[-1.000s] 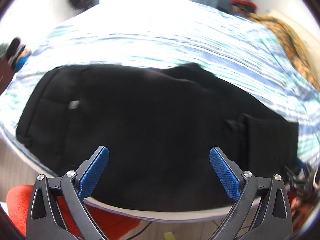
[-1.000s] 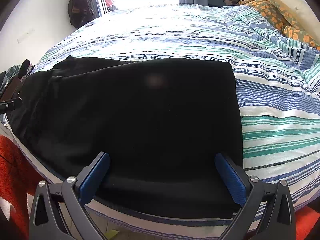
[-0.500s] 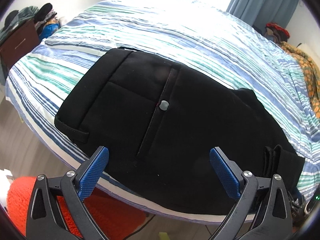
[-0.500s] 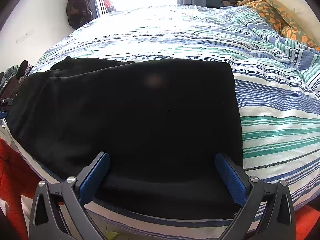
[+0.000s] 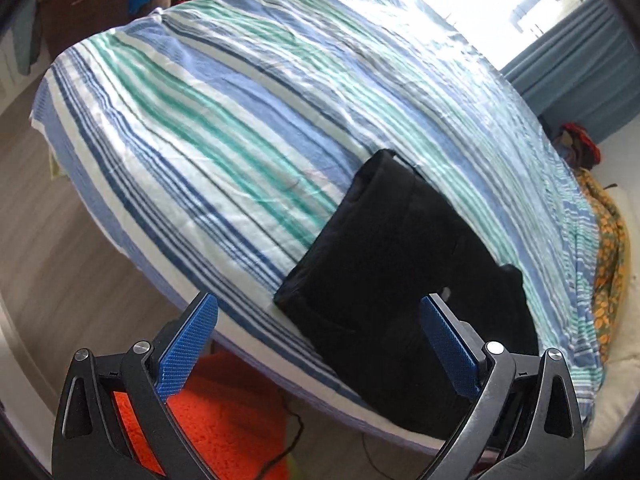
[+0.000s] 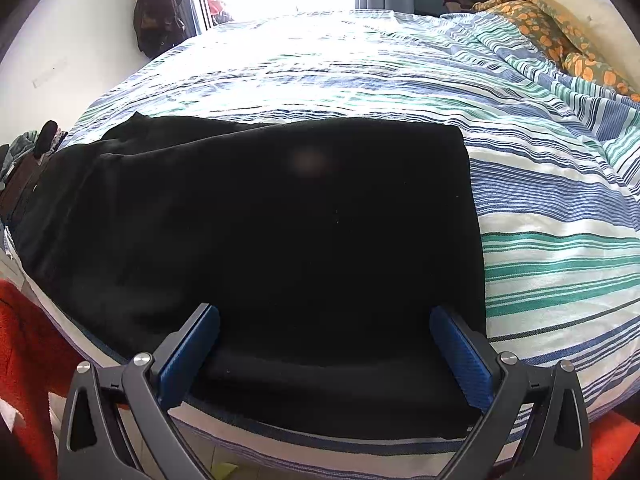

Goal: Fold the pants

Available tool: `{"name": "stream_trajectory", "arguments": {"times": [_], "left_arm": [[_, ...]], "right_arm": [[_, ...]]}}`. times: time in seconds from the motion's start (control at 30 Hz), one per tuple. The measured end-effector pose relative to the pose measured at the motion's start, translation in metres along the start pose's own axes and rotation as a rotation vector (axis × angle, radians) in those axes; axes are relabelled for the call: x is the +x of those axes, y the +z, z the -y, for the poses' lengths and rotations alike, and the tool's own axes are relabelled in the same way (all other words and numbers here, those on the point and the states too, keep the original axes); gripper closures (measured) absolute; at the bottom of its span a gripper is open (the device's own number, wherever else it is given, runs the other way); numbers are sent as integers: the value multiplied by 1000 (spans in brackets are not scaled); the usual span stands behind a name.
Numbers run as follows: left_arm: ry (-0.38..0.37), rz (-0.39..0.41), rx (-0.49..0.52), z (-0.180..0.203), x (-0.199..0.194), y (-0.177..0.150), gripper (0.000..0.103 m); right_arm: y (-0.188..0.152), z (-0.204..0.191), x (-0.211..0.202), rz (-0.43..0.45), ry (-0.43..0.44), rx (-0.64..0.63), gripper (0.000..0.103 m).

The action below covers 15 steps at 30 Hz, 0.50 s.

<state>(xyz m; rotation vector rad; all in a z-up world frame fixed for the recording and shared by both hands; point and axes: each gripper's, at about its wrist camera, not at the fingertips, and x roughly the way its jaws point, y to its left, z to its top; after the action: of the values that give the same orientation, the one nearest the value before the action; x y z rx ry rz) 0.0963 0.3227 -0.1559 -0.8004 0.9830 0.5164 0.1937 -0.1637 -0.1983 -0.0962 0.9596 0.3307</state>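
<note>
Left wrist view: looking down from off the bed's (image 5: 280, 120) near edge, angled toward its corner, pants (image 5: 400, 260) lower right of frame. Right wrist view: low and close over the pants (image 6: 280, 240), facing straight across the bed (image 6: 540, 220). Both sharing pants and striped cover.

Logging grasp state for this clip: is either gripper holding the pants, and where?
Nothing is held: left gripper and right gripper are open over the black pants.
</note>
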Motion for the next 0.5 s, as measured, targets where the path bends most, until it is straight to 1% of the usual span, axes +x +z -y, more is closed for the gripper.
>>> {"name": "stream_trajectory", "arguments": {"times": [0.03,0.07,0.1,0.13,0.17,0.2,0.23,0.27,0.37,0.4,0.43,0.47,0.5], "left_arm": [[8,6,-10,-1,2,-2,7],[9,19,-19,-3,2,-5,19],[6,33,-24,-3,1,-5,35],[-5,42,-24,-2,1,-6,41],[-21,44,-19,3,1,-8,55],[-24,39,-11,6,3,-6,66],[7,46,4,9,4,-5,68],[9,52,13,10,3,-2,74],[-3,44,-10,4,3,0,74],[3,37,-26,1,6,0,71],[3,32,-44,-3,7,-2,66],[7,34,-58,-6,6,-6,54],[7,39,-66,-7,6,-6,47]], "right_arm": [[0,0,0,1,0,0,0],[0,0,0,2,-1,0,0],[0,0,0,2,-1,0,0],[0,0,0,3,-1,0,0],[0,0,0,4,-1,0,0],[0,0,1,5,-1,0,0],[0,0,1,5,-1,0,0],[0,0,1,5,-1,0,0],[0,0,1,5,-2,0,0],[0,0,1,5,-2,0,0],[0,0,1,5,-1,0,0],[0,0,1,5,-1,0,0],[0,0,1,6,-1,0,0]]}}
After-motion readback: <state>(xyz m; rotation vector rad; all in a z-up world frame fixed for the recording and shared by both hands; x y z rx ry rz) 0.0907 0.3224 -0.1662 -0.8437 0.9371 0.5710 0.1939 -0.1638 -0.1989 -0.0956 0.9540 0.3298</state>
